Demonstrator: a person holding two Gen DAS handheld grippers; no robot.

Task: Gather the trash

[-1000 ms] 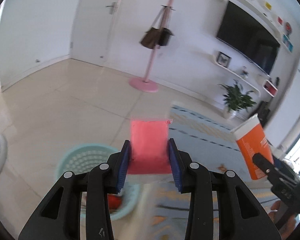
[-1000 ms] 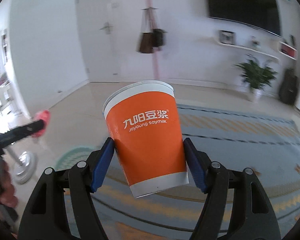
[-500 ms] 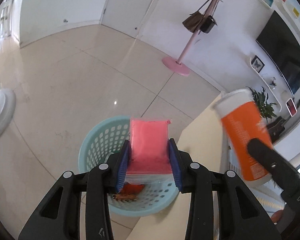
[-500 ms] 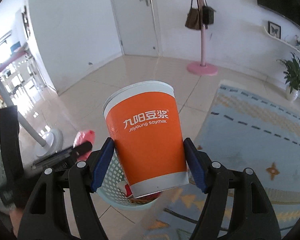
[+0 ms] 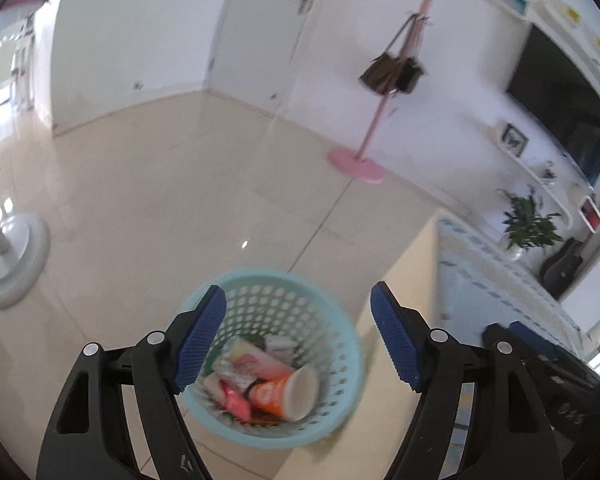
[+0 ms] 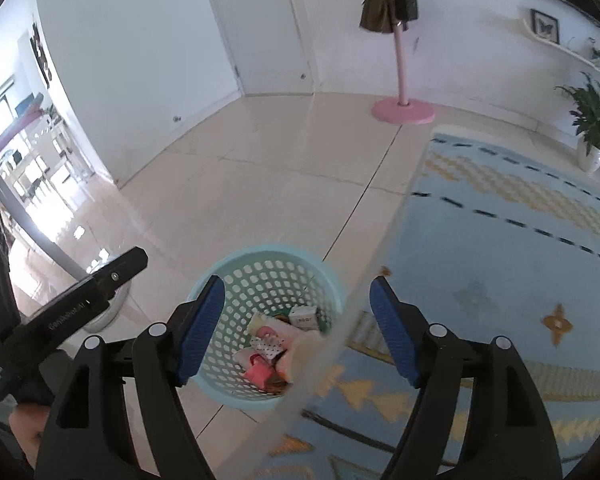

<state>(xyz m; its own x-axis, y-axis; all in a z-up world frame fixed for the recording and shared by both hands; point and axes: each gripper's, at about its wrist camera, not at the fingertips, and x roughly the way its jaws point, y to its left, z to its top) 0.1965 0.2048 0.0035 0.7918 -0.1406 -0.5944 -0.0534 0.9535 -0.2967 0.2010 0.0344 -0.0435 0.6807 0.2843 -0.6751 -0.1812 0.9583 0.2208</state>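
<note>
A turquoise perforated basket (image 5: 342, 312) stands on the tiled floor right below both grippers. Inside it lie an orange paper cup (image 5: 282, 392) on its side, a pink packet (image 5: 236, 398) and several other wrappers. My left gripper (image 5: 298, 340) hangs above the basket. Its jaws are opening and nothing is between the blue pads. The right wrist view shows the same basket (image 6: 272, 254) and pink packet (image 6: 260, 372). There my right gripper (image 6: 296, 322) is open and empty. One black finger of the left gripper (image 6: 100, 286) reaches in from the left.
A pale table edge (image 6: 332, 344) runs blurred past the basket's right side. A blue patterned rug (image 6: 520, 240) covers the floor to the right. A white fan base (image 5: 12, 264) stands left, a pink coat stand (image 5: 356, 164) behind, a potted plant (image 6: 592, 120) far right.
Both grippers swung over the basket and tipped down. The left let go of the pink packet, the right let go of the orange cup. Both now lie in the basket.
</note>
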